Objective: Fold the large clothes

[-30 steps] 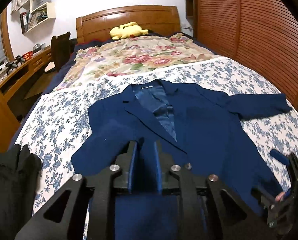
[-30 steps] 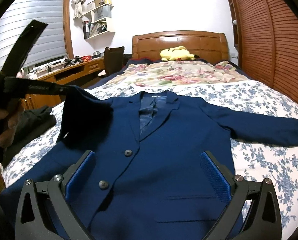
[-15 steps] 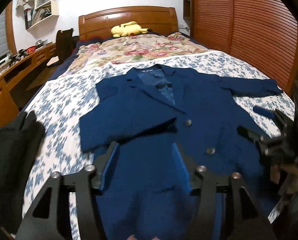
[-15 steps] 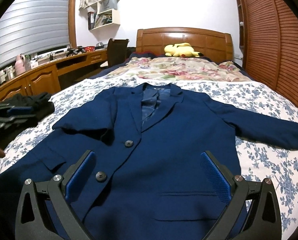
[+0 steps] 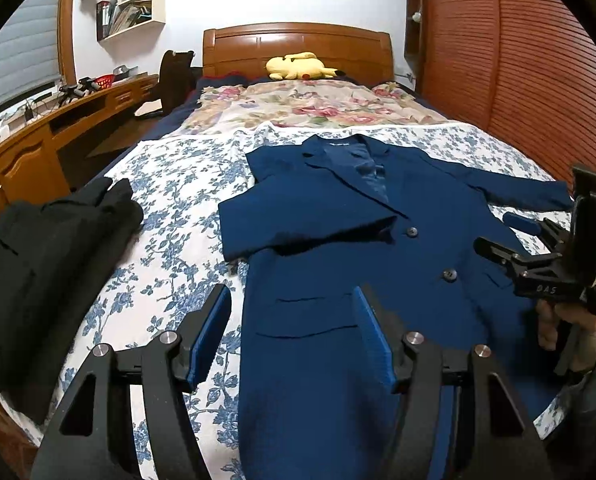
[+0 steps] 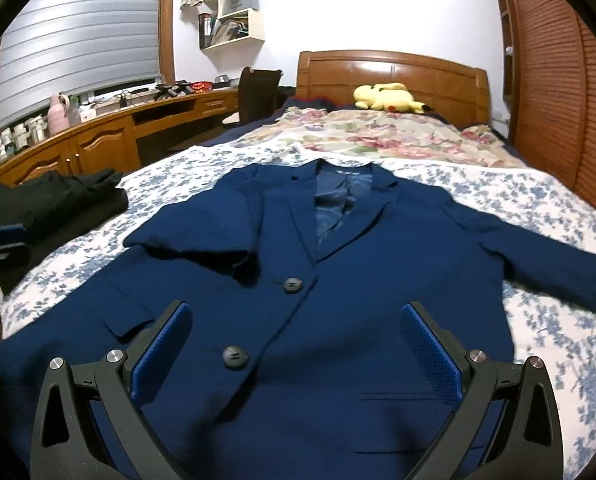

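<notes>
Navy wool-like cloth, the blazer (image 5: 361,240) lies face up and spread flat on the bed (image 5: 170,216), its one sleeve (image 6: 202,240) laid across the chest so the body can be folded narrower, the other sleeve (image 6: 545,264) still stretched out sideways. A second ago the left gripper (image 5: 294,332) pinched that folded sleeve; its fingers have just been opening and now stand apart, empty, drawn back over the hem. The right gripper (image 6: 298,344) hovers wide open, holding nothing.
</notes>
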Available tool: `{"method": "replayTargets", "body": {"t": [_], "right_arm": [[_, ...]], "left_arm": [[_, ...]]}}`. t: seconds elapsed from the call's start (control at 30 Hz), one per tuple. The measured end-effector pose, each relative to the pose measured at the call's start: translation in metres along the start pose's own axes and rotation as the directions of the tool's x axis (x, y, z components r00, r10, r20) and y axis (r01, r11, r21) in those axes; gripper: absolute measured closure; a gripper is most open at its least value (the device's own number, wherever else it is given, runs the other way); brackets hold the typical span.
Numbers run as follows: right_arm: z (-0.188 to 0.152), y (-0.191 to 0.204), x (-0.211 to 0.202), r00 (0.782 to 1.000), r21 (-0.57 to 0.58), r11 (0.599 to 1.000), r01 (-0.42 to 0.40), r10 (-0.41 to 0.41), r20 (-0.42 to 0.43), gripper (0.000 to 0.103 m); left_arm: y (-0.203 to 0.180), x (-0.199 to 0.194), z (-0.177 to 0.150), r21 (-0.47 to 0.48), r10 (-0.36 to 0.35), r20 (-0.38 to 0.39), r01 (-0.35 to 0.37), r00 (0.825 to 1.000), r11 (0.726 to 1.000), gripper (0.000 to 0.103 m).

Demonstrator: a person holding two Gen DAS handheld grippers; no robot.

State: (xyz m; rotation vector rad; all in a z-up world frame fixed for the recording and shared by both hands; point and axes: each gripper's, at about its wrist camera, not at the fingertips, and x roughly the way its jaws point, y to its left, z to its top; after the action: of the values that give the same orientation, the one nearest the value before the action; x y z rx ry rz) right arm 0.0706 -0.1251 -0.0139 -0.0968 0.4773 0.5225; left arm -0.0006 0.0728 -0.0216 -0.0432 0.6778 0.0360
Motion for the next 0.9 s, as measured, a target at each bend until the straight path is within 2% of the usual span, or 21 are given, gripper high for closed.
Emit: {"method": "replayTargets", "body": {"t": [0.13,0.3,0.43,0.53,0.73,0.9], "right_arm": [[0.000,0.011,0.008,0.999,-0.029,0.999,-0.041,0.040,-0.027,0.000],[0.005,0.023,0.016,0.998,-0.073,0.996,-0.047,0.043,-0.053,0.001],[0.022,0.033,0.023,0.997,-0.110,0.992,-0.055,0.048,-0.065,0.002],[0.040,0.046,0.034,0.995,-0.158,0.985,-0.073,0.061,-0.080,0.005],[0.073,0.085,0.081,0.985,-0.217,0.969,-0.117,0.085,-0.151,0.007],[0.084,0.123,0.135,0.962,-0.248,0.951,-0.184,0.122,-0.243,0.011]], "left_arm": [[0.016,0.011,-0.010,-0.030,-0.011,0.018,0.011,1.000,0.999,0.039],[0.044,0.017,-0.014,-0.073,-0.016,0.057,0.020,0.998,0.997,0.039],[0.073,0.011,-0.016,-0.103,0.020,0.076,-0.013,0.997,0.995,0.039],[0.092,0.001,-0.017,-0.129,0.017,0.090,-0.005,0.996,0.992,0.039],[0.123,-0.028,-0.023,-0.146,0.045,0.134,-0.025,0.990,0.989,0.039],[0.144,-0.032,-0.028,-0.167,0.071,0.129,-0.049,0.989,0.985,0.039]]}}
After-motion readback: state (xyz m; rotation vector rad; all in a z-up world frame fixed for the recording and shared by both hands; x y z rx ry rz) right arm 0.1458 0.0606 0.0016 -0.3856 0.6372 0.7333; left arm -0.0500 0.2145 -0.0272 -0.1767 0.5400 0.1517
